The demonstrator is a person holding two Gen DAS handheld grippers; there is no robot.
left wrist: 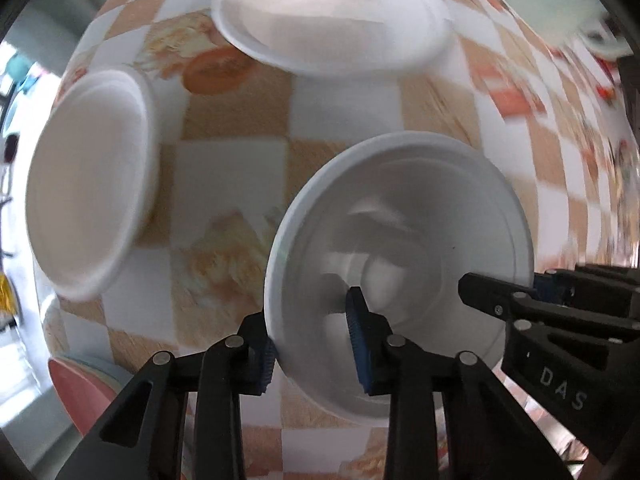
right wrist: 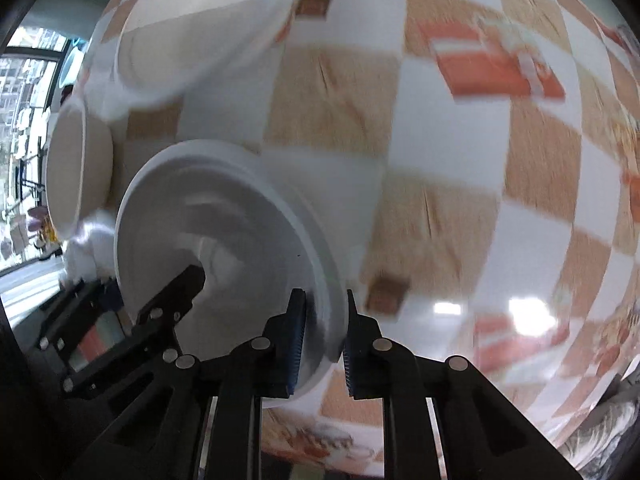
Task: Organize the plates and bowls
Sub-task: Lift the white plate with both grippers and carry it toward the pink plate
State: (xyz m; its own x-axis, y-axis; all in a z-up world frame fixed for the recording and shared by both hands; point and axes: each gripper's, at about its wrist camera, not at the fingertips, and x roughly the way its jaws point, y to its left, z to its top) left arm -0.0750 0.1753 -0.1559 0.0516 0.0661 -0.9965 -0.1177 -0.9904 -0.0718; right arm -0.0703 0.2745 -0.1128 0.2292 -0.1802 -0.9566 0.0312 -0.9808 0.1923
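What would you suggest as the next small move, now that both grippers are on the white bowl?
Probably lift it straight up: the left gripper and right gripper each pinch opposite rims of the white bowl, which seems to sit on the checkered tablecloth.

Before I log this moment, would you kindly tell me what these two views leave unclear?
- Left wrist view: the pink dish at lower left is cut off by the lens edge and the left hand-held gripper.
- Left wrist view: things at the table's far right corner are too blurred to identify.
- Right wrist view: the white bowl hides part of the left hand-held gripper; whether it is one bowl or a nested stack is unclear.
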